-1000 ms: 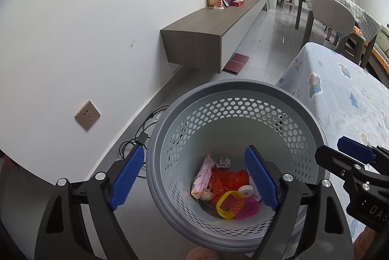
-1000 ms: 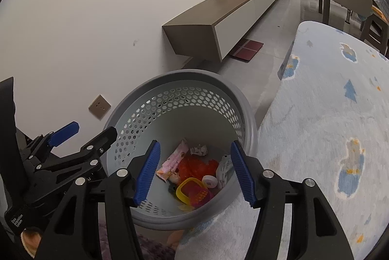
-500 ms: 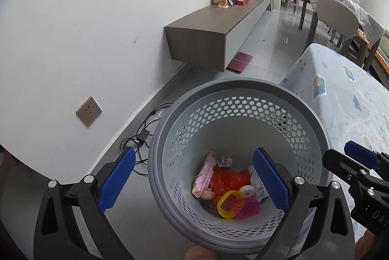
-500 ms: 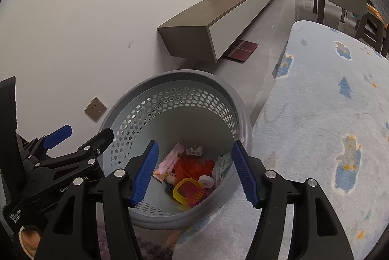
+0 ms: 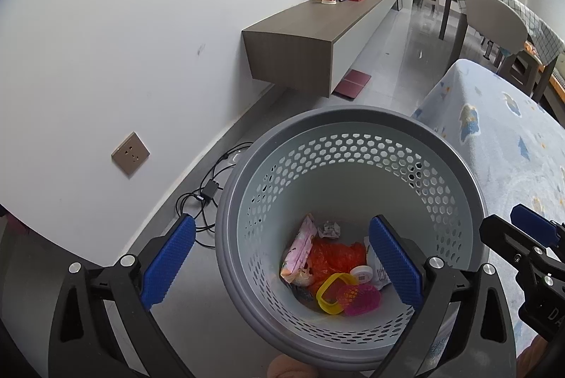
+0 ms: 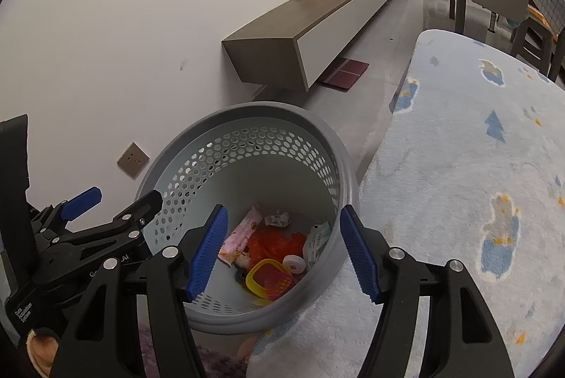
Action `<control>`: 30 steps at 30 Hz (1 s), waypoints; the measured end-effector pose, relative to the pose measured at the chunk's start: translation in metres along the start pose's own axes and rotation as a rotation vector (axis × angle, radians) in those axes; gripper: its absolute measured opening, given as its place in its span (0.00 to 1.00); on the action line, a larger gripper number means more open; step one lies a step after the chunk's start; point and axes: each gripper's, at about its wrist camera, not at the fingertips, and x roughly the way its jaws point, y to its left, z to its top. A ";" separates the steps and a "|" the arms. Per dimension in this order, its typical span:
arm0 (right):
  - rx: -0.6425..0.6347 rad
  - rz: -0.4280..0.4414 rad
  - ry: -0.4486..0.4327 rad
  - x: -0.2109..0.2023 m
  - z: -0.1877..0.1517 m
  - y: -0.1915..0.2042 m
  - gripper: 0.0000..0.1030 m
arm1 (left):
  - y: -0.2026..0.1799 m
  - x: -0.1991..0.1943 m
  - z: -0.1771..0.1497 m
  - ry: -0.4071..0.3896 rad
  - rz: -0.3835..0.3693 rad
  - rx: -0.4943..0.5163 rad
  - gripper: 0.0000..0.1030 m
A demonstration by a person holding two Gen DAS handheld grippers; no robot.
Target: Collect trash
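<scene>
Right now both grippers hang above the grey perforated basket (image 5: 348,130), pointing down into it, and the collected trash lies at its bottom, below and between their blue pads. The left gripper (image 5: 282,263) is spread wide and holds nothing, one pad outside the basket's wall on the side toward the wall socket (image 5: 130,154), the other over the basket's inside. The right gripper (image 6: 284,252) stands beside it on the rug (image 6: 459,166) side, released as well, with nothing pressed between its pads. Inside the basket I can see a pink wrapper (image 5: 300,249) leaning against the wall, a crumpled scrap of paper (image 5: 329,229) just beyond it, an orange plastic bag (image 5: 333,254) in the middle, a small white cap (image 5: 362,273) touching the bag, a white packet (image 6: 317,242) against the wall on the rug side, and nearest the grippers a yellow ring (image 5: 332,293) touching a pink mesh piece (image 5: 360,298). The basket sits on the floor just beside the rug's edge, with a tangle of black cable (image 5: 208,198) on the floor between it and the socket. Compared with a second ago, the left gripper has spread noticeably wider, the right one only a little, and the contents of the basket lie just as they did.
</scene>
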 end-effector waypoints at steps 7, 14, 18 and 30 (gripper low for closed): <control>0.001 -0.006 0.002 0.000 0.000 -0.001 0.62 | -0.001 -0.001 0.000 -0.008 0.008 0.002 0.94; 0.001 -0.010 0.001 0.000 -0.001 -0.001 0.62 | -0.003 -0.002 0.000 -0.014 0.024 0.014 0.94; 0.001 -0.010 0.001 0.000 -0.001 -0.001 0.62 | -0.003 -0.001 0.000 -0.012 0.028 0.016 0.94; -0.001 -0.013 -0.003 -0.001 -0.003 -0.003 0.62 | 0.000 0.000 0.000 -0.007 0.023 -0.003 0.94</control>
